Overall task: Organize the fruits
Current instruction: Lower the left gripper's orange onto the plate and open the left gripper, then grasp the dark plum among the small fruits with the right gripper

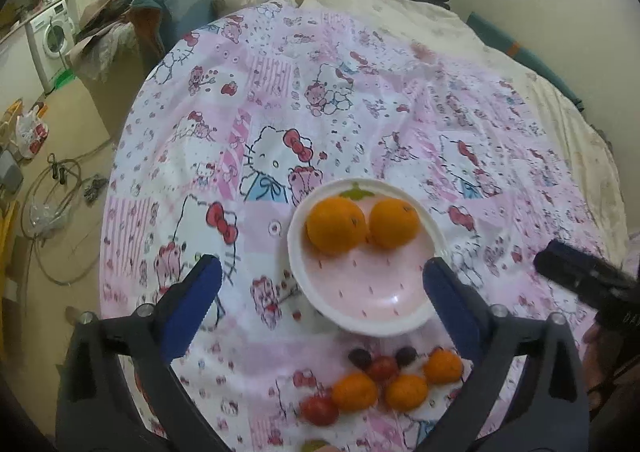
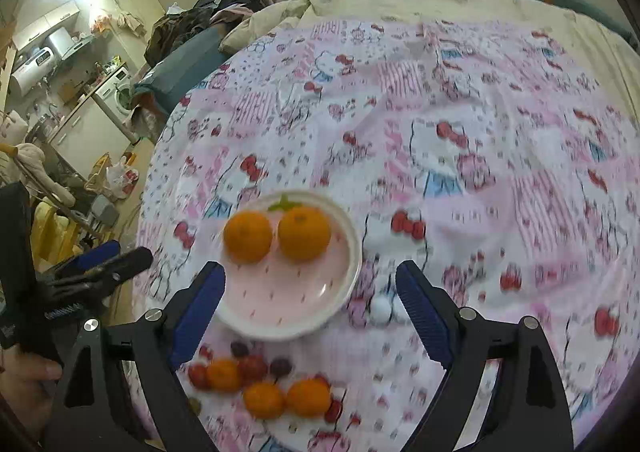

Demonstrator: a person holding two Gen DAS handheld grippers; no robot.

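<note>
On the bed (image 1: 400, 100), the pink plate (image 1: 360, 288) holds two oranges (image 1: 336, 226). Nearer me, small oranges (image 1: 354, 391) and red fruits (image 1: 383, 368) lie loose on the sheet. Both my left gripper (image 1: 322, 284) and right gripper (image 2: 310, 290) have jaws spread apart, gripping nothing.

Left gripper (image 1: 322, 278): black angular frame, blue ribbed pads lining the jaws' inner faces.
Right gripper (image 2: 310, 284): same black frame, blue pads.
Screws: silver, round, behind each jaw.

Two oranges (image 1: 362, 225) on pink plate (image 1: 360, 292), loose fruits (image 1: 384, 384) beside
</note>
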